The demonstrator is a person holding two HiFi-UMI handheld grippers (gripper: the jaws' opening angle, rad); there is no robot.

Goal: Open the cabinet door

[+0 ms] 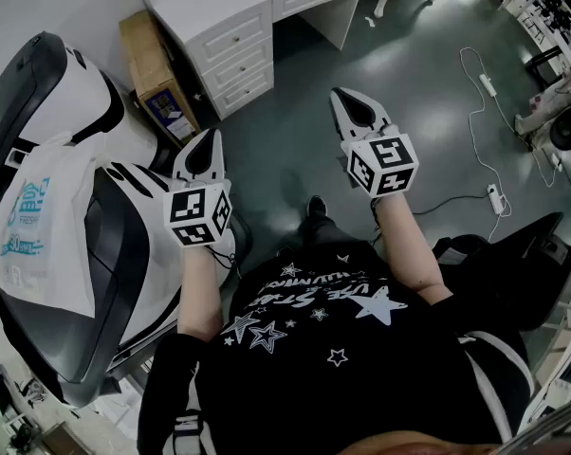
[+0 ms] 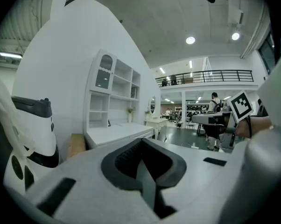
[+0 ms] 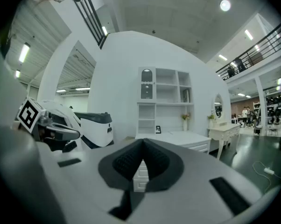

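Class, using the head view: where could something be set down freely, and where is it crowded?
Free: the white desk top, and the grey floor in front of the desk drawers. Crowded: left, by the cardboard box and white machine; right, by the power strip.

From head: looks steeply down past torso (image 1: pixel 342 349) to floor (image 1: pixel 409 150). From left gripper (image 1: pixel 211 138), right gripper (image 1: pixel 340 94): looks approx level along own jaws. Shared by all 3: white desk (image 3: pixel 178 137) w/ drawers, well off.

Cabinet (image 1: pixel 230 41): ahead, standing on the floor (image 1: pixel 409 74).
Cardboard box (image 1: pixel 156 81): just left of the cabinet.
Power strip (image 1: pixel 495 197): on the floor, far right.
Bag (image 1: pixel 39 226): on the machine (image 1: pixel 72 88), left.
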